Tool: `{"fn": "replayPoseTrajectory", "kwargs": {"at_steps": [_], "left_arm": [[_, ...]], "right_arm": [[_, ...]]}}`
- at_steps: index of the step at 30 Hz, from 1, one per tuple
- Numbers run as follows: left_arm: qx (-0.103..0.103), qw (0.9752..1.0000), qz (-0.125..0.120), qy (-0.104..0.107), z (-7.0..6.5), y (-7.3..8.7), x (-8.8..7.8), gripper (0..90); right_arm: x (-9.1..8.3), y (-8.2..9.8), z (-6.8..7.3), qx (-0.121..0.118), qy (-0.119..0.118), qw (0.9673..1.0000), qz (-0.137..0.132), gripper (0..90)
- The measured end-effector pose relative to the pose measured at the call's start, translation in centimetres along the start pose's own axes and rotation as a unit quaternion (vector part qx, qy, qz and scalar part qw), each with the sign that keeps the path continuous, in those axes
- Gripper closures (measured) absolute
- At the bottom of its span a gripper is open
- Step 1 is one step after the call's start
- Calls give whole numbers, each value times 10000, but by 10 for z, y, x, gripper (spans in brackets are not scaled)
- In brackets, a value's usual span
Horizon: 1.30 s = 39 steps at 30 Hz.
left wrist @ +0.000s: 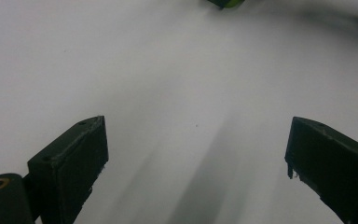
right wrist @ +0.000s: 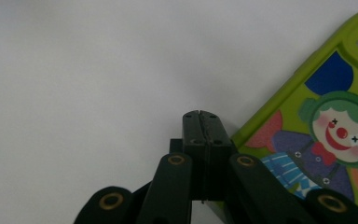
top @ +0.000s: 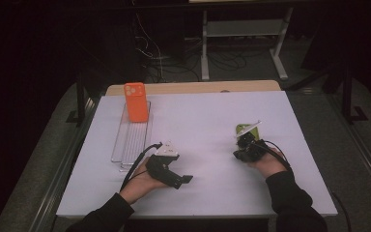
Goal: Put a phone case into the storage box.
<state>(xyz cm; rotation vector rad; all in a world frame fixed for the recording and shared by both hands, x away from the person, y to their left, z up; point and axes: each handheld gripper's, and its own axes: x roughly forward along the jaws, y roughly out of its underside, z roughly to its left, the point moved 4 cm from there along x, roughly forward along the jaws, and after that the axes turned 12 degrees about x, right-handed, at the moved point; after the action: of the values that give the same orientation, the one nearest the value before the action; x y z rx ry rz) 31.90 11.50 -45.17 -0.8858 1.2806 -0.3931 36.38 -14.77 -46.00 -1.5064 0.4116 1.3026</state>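
We see a white counter with a strip of bare wood along its far edge. On its left part lies a clear ribbed tray, set lengthwise from near to far. An orange phone case stands at the tray's far end, tilted, camera cut-out at the top. On the right part of the counter lies a green phone case printed with a clown, flat on the white surface, well apart from the tray. Between the tray and the green case we see bare white counter.
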Motion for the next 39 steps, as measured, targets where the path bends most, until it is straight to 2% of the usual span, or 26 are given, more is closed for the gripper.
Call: {"fn": "replayPoseTrajectory", "kwargs": {"at_steps": [1,6,16,18,21,26,27,29,30,32,33,35,38,39], "left_arm": [[-9,10000,-7,-2,0,0,0,51],[-23,10000,-17,2,0,0,0,51],[-68,10000,-46,11,-2,-1,1,51],[-48,10000,-31,17,-1,0,1,51],[-46,10000,-20,24,-1,0,2,51],[-8,10000,34,53,-1,1,2,51],[1,10000,40,52,-1,1,2,51],[-4,10000,36,55,-1,1,2,51],[-2,10000,33,44,-1,1,2,51],[19,10000,50,36,-1,1,2,51],[-19,10000,58,38,-1,1,2,51],[-79,9999,43,54,-3,1,2,51],[-18,10000,72,65,-2,1,2,51],[-9,10000,63,64,-2,1,2,49]], "right_arm": [[1,0,0,-51,44,10000,23,885],[-1,3,-7,73,96,9999,9,885],[-11,18,-33,301,328,9990,7,885],[-12,20,-37,361,299,9989,-28,885],[-18,21,-35,439,36,9989,-187,874],[-27,21,-23,458,-468,9969,-431,674],[-28,22,-20,403,-557,9965,-477,639],[-30,24,-13,376,-698,9952,-569,514],[-31,25,-11,357,-735,9949,-593,490],[-31,28,-6,286,-805,9940,-686,380],[-32,30,-3,244,-782,9937,-767,358],[-31,34,3,197,-846,9924,-867,250],[-27,41,10,85,-863,9914,-981,127],[-25,44,12,17,-867,9912,-1003,120]]}}
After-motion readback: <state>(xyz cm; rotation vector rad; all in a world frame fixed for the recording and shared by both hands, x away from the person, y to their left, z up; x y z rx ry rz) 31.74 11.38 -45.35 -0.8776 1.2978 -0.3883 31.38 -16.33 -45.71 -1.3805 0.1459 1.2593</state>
